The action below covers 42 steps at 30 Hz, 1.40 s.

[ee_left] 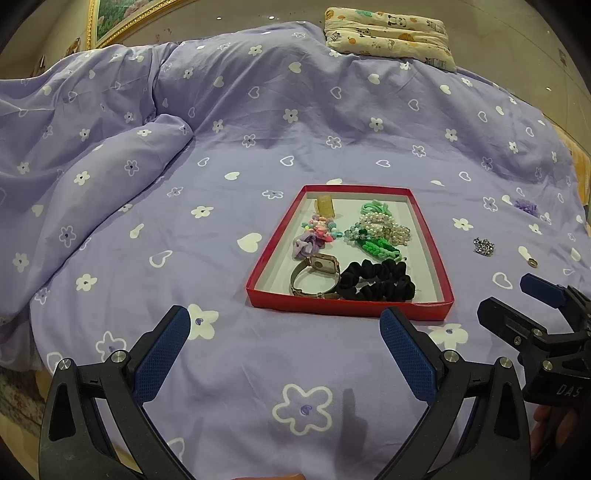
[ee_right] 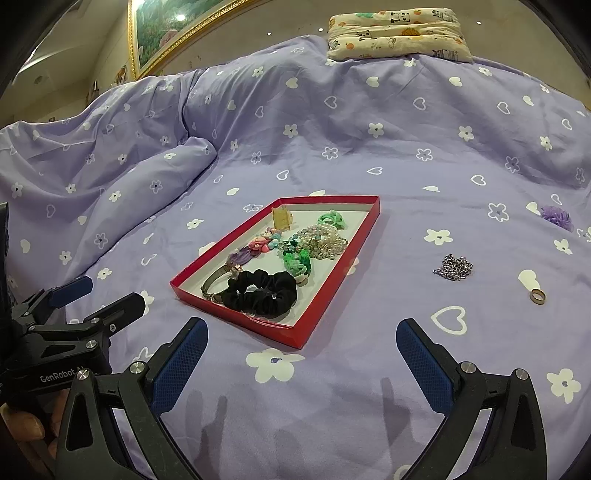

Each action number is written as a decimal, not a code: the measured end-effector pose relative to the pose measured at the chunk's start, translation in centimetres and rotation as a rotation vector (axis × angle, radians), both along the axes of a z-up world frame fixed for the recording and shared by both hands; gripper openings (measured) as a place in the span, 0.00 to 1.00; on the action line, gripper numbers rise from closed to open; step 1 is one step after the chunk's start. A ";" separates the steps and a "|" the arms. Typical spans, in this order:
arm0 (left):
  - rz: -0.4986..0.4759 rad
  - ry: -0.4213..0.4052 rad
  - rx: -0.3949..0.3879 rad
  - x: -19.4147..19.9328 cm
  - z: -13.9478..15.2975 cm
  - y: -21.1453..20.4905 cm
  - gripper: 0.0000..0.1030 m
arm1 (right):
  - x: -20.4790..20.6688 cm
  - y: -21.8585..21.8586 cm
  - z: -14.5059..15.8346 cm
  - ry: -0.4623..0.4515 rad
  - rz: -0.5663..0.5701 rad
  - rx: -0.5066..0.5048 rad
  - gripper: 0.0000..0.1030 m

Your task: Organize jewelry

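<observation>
A shallow red tray (ee_left: 275, 236) (ee_right: 332, 291) lies on the purple bedspread. It holds a black scrunchie (ee_left: 376, 279) (ee_right: 264, 290), a watch (ee_left: 314, 275) (ee_right: 214, 282), bead bracelets (ee_left: 384, 229) (ee_right: 325, 238) and green and pastel hair ties. Outside it to the right lie a silver chain (ee_left: 484, 246) (ee_right: 453, 267), a ring (ee_left: 532, 262) (ee_right: 537, 296) and a purple fabric flower (ee_left: 526, 205) (ee_right: 557, 216). My left gripper (ee_left: 286, 325) is open just short of the tray's near edge. My right gripper (ee_right: 302, 336) is open too, near the tray's right corner, with nothing between its fingers.
A rumpled fold of the duvet (ee_left: 110, 158) rises at the left. A patterned pillow (ee_left: 388, 33) (ee_right: 399, 33) lies at the far end of the bed. A gold-framed picture (ee_right: 173, 29) hangs behind. Each gripper shows at the edge of the other's view.
</observation>
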<state>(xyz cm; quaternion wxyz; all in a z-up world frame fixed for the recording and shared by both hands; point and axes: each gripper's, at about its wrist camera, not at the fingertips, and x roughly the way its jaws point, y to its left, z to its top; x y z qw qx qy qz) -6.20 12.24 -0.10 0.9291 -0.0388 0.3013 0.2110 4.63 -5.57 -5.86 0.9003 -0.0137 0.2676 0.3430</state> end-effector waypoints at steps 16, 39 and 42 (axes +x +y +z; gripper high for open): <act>-0.001 0.002 -0.004 0.0 -0.1 0.1 1.00 | -0.2 0.1 0.2 -0.007 0.001 -0.001 1.00; 0.003 -0.003 -0.012 -0.2 -0.4 -0.2 1.00 | -0.4 0.1 0.4 -0.009 0.002 0.000 1.00; 0.004 -0.004 -0.011 -0.2 -0.4 -0.2 1.00 | -0.4 0.1 0.4 -0.008 0.002 0.001 1.00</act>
